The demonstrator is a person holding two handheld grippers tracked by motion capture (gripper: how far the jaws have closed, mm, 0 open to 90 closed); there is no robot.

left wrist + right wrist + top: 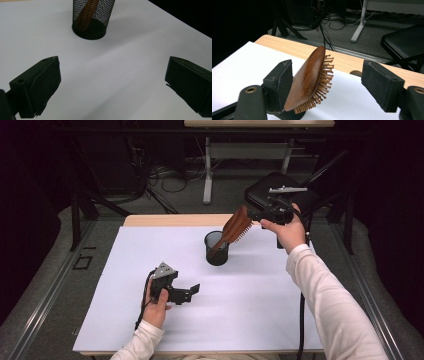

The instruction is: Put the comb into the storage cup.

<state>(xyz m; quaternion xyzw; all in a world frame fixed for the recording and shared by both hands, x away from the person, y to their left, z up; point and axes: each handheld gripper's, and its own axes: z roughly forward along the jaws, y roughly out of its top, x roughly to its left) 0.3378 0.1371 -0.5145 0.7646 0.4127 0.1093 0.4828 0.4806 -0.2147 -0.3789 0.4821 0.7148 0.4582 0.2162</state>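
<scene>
Your right gripper [256, 215] hangs above the far right part of the white sheet [250, 310], close to its far edge, with its jaws spread wide. The wooden hairbrush [236, 227] stands between them: in the right gripper view its smooth brown back [308, 77] leans against the left jaw, while the bristles [325, 77] face the right jaw across a clear gap. So nothing is pinched; the brush only rests on one pad.

The brush's handle sits down inside the black mesh cup [216, 251], and its head tilts up and out over the rim toward your right hand [287, 230]. The cup stands upright on the sheet, a little right of centre and nearer the far edge than the near one. Through the mesh in the left gripper view you can see the brown handle [86, 13] slanting across the inside of the cup [91, 27].

Your left gripper [182, 294] lies low over the near left part of the sheet, well apart from the cup, pointing toward it. Its jaws are also spread wide, with only bare white sheet [112, 82] between them. Your left hand [156, 307] grips its body from the near side
</scene>
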